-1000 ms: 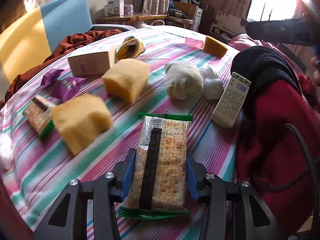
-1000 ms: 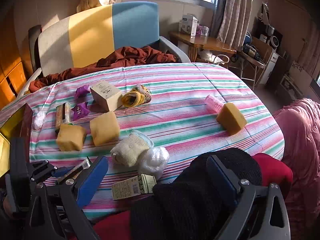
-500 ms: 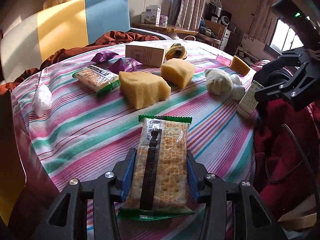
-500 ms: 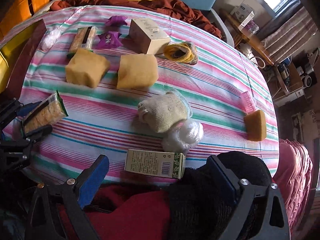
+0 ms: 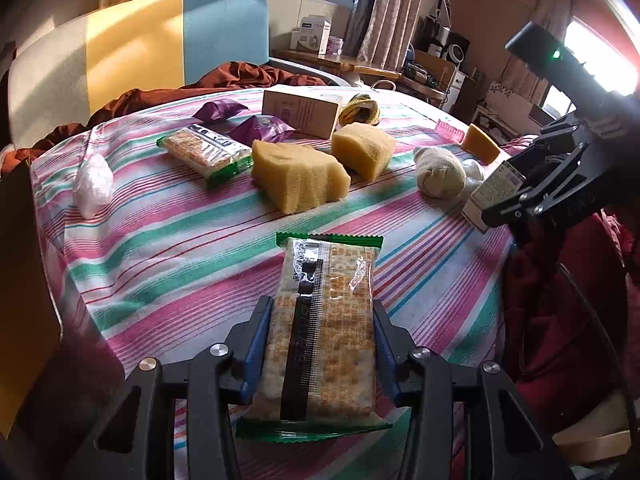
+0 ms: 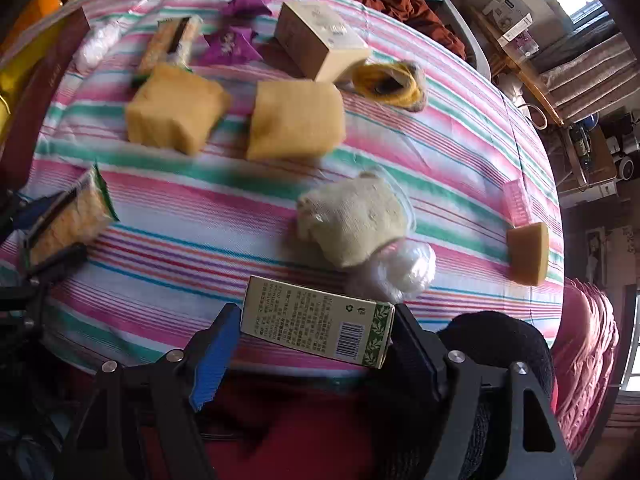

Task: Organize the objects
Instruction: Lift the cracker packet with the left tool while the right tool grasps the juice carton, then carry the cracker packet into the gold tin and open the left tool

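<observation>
Left gripper (image 5: pixel 320 344) clamps a cracker packet (image 5: pixel 326 320) above the striped bench (image 5: pixel 180 248); right gripper (image 6: pixel 316 340) fingers, just closing, bracket the green carton (image 6: pixel 316 322) at the bench edge — squeeze squarely across both ends before lifting

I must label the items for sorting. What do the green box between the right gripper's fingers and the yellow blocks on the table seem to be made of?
The green box looks like thin printed cardboard with a matte finish: sharp folded edges, a barcode and small print. The yellow blocks look like soft open-pored foam sponge: a grainy, dull surface with rounded, uneven edges. Neither is certain from pictures alone.
</observation>
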{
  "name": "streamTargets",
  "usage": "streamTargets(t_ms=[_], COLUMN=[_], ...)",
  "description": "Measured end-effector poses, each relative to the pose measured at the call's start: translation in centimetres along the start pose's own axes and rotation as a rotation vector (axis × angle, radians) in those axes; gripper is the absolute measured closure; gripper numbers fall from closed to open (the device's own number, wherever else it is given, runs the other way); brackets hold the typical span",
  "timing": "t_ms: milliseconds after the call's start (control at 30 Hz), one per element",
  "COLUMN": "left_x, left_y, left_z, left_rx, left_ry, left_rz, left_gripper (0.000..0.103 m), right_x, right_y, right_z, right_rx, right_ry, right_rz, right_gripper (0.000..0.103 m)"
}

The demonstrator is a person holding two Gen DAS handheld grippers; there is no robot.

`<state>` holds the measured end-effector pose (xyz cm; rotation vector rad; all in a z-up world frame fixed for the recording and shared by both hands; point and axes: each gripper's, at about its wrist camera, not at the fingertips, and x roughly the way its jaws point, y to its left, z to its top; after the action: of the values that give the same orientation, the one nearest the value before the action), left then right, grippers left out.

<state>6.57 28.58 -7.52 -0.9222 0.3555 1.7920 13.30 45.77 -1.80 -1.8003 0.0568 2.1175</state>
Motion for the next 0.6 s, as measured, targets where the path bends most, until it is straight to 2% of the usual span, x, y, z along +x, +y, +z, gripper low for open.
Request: streamTargets(t_ms=[133,267,300,367,433,500,600], left_x=[-0.9,-1.4,-1.4,-1.4,-1.3,-1.3,-1.1], left_y=[0.6,1.0,1.0,0.8,0.5,0.2,0.5], left_z=[-0.6,-1.2,-1.2,-1.2,-1.0,-0.8,-0.6], left_rx=[-0.027,-0.028,-0.023,-0.017,-0.005,0.003,0.001], left_ry=[0.006,0.005,0.007,0.009,0.018,0.026,0.035], left_rz=[0.025,0.04,0.037,0.022,0.004,0.017,0.042], left_gripper=[0.056,0.055,0.055,0.046,0.031,0.022,0.02], right_x=[0.7,3.0,2.9,3.4,3.8,4.1,4.1], right_y=[1.9,3.0,3.1,3.3,3.3,3.4,3.6], right_z=[1.9,3.1,3.3,3.4,3.5,3.7,3.7], right_rx=[0.051,0.086,0.091,0.093,0.106,0.113,0.113], right_ry=[-0.04,-0.004,-0.023,-0.026,-0.016,-0.015,-0.012], right_rz=[0.094,0.178,0.186,0.197,0.217,0.23,0.238], right_gripper=[0.026,0.026,0.026,0.026,0.026,0.026,0.026])
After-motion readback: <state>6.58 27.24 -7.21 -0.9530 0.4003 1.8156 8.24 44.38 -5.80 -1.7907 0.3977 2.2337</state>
